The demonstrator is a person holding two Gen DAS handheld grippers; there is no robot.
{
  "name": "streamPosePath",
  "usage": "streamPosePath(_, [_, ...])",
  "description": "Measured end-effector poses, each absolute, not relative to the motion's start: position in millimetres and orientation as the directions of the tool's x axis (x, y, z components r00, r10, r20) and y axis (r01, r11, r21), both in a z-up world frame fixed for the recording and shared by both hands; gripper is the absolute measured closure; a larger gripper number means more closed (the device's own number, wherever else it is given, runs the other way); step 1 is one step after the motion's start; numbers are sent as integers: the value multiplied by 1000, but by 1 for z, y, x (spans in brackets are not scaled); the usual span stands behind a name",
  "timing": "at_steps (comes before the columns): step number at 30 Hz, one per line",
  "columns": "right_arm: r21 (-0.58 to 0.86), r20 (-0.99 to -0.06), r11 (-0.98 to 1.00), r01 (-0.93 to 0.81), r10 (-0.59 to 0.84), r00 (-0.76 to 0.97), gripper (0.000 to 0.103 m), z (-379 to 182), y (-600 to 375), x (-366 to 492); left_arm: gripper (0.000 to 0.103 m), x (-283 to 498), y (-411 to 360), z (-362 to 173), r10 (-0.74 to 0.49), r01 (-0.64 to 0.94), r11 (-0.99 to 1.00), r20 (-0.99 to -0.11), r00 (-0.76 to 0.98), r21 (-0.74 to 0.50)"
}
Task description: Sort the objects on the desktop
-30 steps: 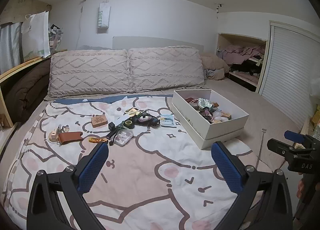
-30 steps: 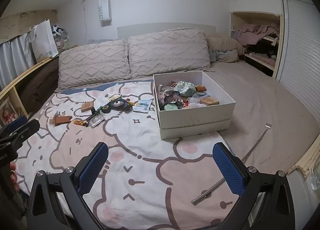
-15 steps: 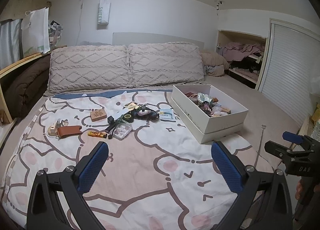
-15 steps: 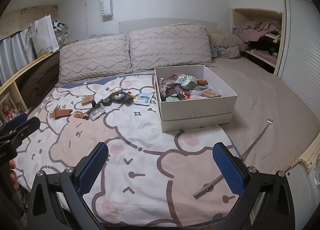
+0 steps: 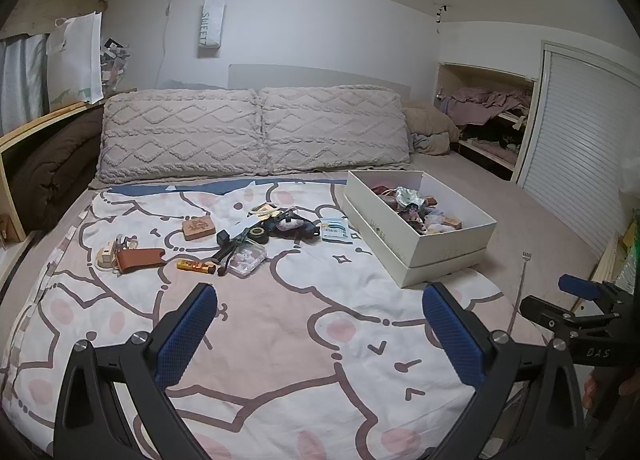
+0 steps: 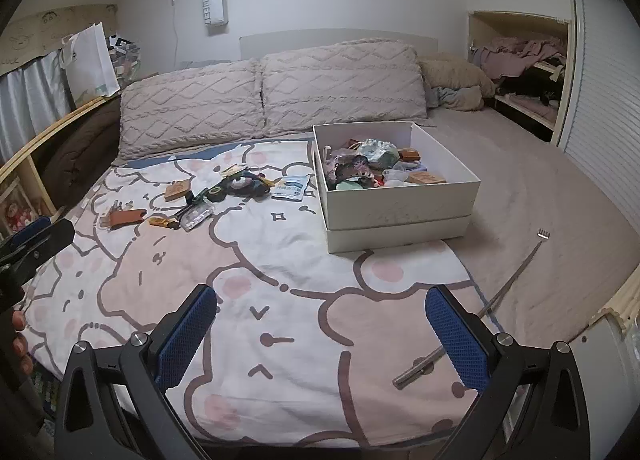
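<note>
A white box (image 5: 452, 248) (image 6: 400, 212) with several small items inside sits on the bed at the right. Loose objects lie on the patterned blanket to its left: a brown leather case (image 5: 140, 259) (image 6: 126, 217), a wooden block (image 5: 198, 228) (image 6: 177, 190), an orange bar (image 5: 195, 266), a clear plastic case (image 5: 246, 260) (image 6: 196, 216), a tape roll (image 5: 258, 234), a dark pouch (image 5: 290, 225) (image 6: 246, 184) and a blue-white packet (image 5: 334, 229) (image 6: 292, 187). My left gripper (image 5: 320, 334) and right gripper (image 6: 322, 336) are open and empty, well short of the objects.
Two knitted pillows (image 5: 256, 132) line the headboard. A metal back scratcher (image 6: 480, 308) (image 5: 520, 292) lies on the grey sheet at the right. A shelf with clothes (image 5: 492, 116) and a slatted door (image 5: 580, 180) are at the far right. A wooden rail (image 6: 48, 132) runs along the left.
Both grippers have drawn back and risen a little from the bed, so the objects and box look smaller and farther. Both stay open. Nothing on the bed has moved.
</note>
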State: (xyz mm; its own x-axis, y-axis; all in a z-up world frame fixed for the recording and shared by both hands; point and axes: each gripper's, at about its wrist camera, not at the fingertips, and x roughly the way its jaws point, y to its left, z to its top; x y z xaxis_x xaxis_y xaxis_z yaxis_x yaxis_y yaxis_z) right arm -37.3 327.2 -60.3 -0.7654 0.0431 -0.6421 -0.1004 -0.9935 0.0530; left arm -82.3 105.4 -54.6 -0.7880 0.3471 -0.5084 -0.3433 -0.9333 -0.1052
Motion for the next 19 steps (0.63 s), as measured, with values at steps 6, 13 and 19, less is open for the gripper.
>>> streamPosePath(6, [53,-647,-994,-95,38,-761,0,-63,326,-38,0,-83,108,-57,355,-345,-931,-516,-780,-118])
streamPosePath(13, [60,-654,-994,-96,33,-756,0,-66,328,-39,0,-84,110,-59,370,-355,-925,-524,-767,-135])
streamPosePath(19, [64,-657,-993,-99,33,-753,0,-68,329,-39,0,-83,111,-59,356,-348,-930,-519,-777,-117])
